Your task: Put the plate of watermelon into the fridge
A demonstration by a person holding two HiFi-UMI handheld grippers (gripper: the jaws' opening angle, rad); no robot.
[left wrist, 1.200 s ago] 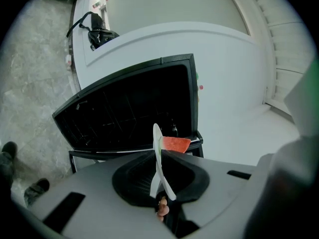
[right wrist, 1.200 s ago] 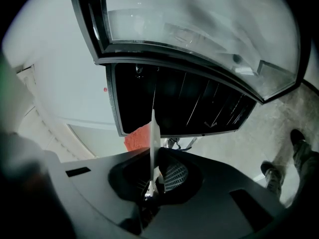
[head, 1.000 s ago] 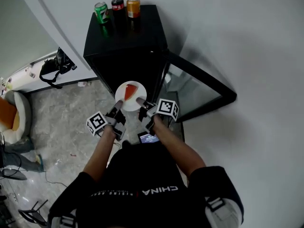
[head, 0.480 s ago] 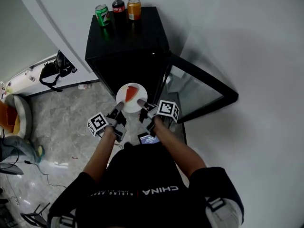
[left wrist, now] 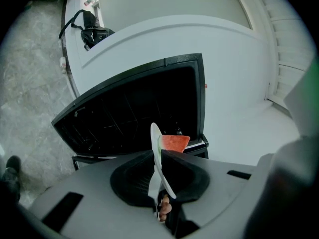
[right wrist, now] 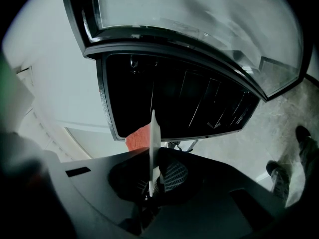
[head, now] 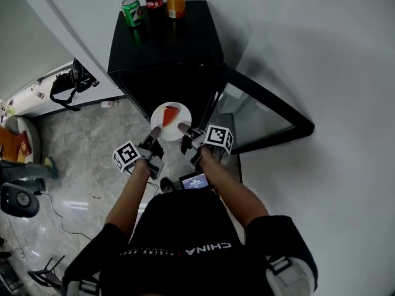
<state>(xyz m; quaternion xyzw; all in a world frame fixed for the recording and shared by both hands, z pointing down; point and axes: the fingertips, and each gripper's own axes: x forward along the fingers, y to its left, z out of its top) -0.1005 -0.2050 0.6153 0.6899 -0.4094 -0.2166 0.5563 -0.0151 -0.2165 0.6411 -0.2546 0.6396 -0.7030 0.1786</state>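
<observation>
While looking steeply down, the head view shows a round white plate [head: 182, 118] at frame centre, carrying a red wedge of watermelon [head: 168, 116], just in front of the open black cabinet fridge [head: 166, 42]. Shows the left gripper [head: 154, 131] clamped on the lower-left rim and the right gripper [head: 184, 128] on the lower-right.

Left gripper view: finds the left gripper [left wrist: 158, 163] with jaws nearly together, pinching the plate [left wrist: 154, 133] edge-on at lower centre, watermelon [left wrist: 173, 142] just right, dark fridge [left wrist: 134, 108] behind.

Right gripper view: shows the right gripper [right wrist: 152, 176] likewise pinching the plate [right wrist: 153, 143], watermelon [right wrist: 138, 137] left, fridge [right wrist: 174, 103] behind, its glass door [right wrist: 199, 24] across the top.
</observation>
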